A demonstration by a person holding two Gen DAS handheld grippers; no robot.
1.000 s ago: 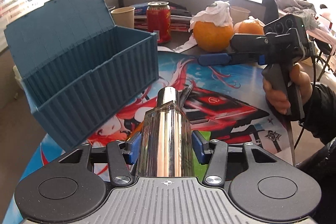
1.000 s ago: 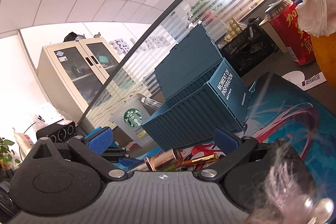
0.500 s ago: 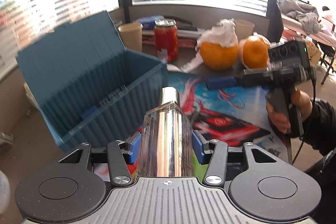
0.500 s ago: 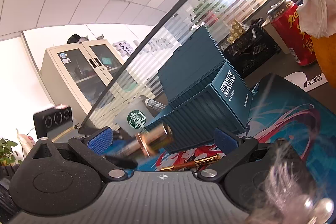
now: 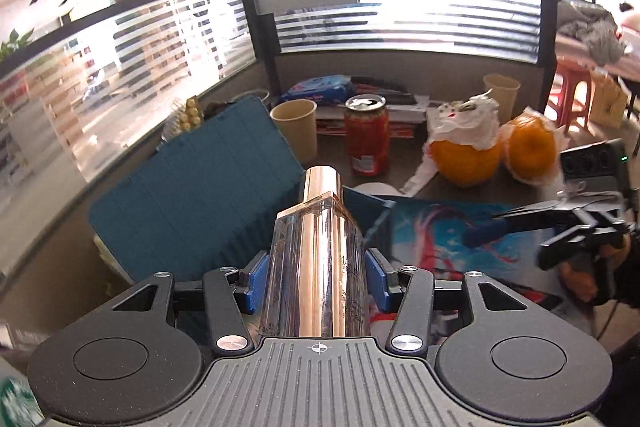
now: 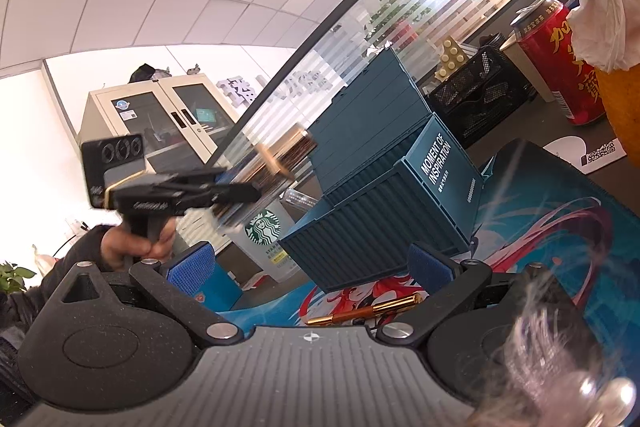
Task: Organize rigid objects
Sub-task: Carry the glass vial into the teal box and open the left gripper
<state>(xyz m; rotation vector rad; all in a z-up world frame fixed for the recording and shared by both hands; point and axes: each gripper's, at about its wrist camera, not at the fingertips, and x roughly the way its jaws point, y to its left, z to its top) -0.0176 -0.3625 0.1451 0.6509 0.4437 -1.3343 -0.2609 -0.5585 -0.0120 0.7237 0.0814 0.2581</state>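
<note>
Left tool (image 5: 316,277) pinches a clear bottle with a rose-gold core (image 5: 318,259) between its blue pads (image 5: 256,279), the bottle pointing forward above the open blue container box (image 5: 208,211); in the right wrist view this tool (image 6: 224,191) sits raised left of the box (image 6: 400,203), gripped by a hand (image 6: 132,245) in a dark sleeve; the right tool (image 6: 312,267) stands spread with nothing between its pads, low over the printed mat (image 6: 560,227); a gold pen (image 6: 368,309) lies on the mat just in front of it; behind the box on the surface stand a red can (image 5: 367,135), a paper cup (image 5: 295,131) and two oranges (image 5: 464,163).
</note>
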